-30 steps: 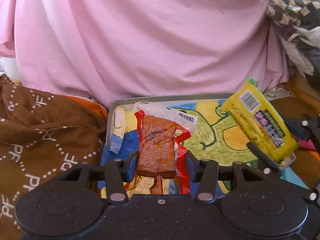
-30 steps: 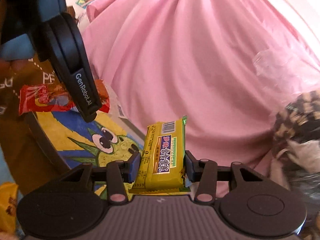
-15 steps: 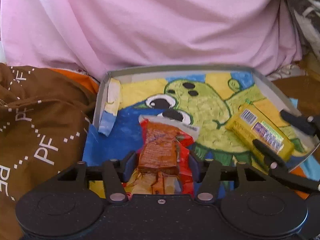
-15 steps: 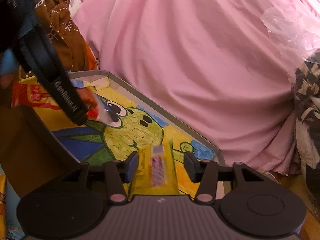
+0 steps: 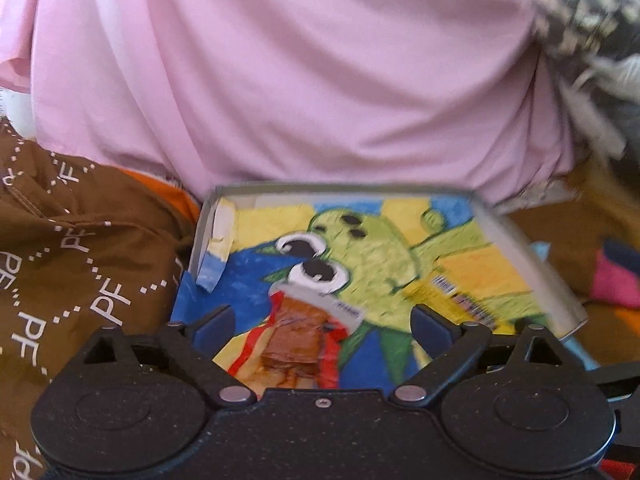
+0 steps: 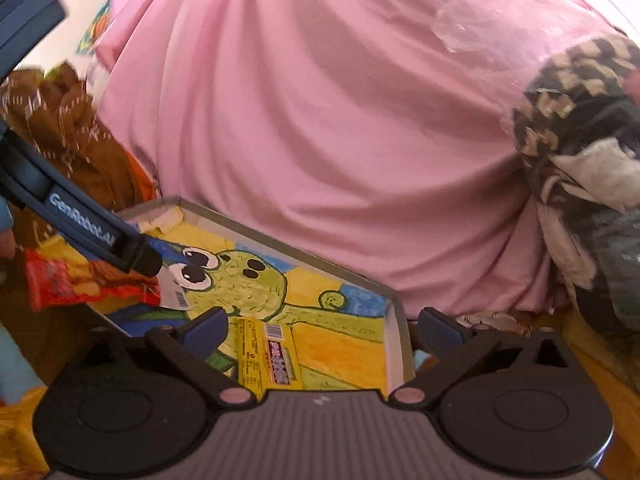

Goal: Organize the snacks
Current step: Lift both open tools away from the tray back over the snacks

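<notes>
A shallow grey tray [image 5: 344,189] lined with a green cartoon drawing lies ahead of both grippers. A red packet with a brown snack [image 5: 296,340] rests on the tray's near left part, lying loose between the wide-apart fingers of my left gripper [image 5: 322,320], which is open. A yellow snack bar [image 6: 266,354] lies flat on the tray's near right part, and my right gripper [image 6: 324,326] stands open around it without touching. In the right wrist view, the red packet [image 6: 80,284] shows under the left gripper's finger [image 6: 132,252]. The yellow bar [image 5: 460,300] also shows in the left wrist view.
A big pink cloth [image 5: 320,80] rises right behind the tray. Brown fabric printed with "PF" [image 5: 80,260] bunches against the tray's left side. Checked dark and beige fabric [image 6: 580,100] piles up at the right. A pink and dark item [image 5: 616,280] lies right of the tray.
Both grippers lowered their snacks into the tray and opened. The red packet and the yellow bar now lie loose on the drawing, and both grippers have drawn back slightly.
</notes>
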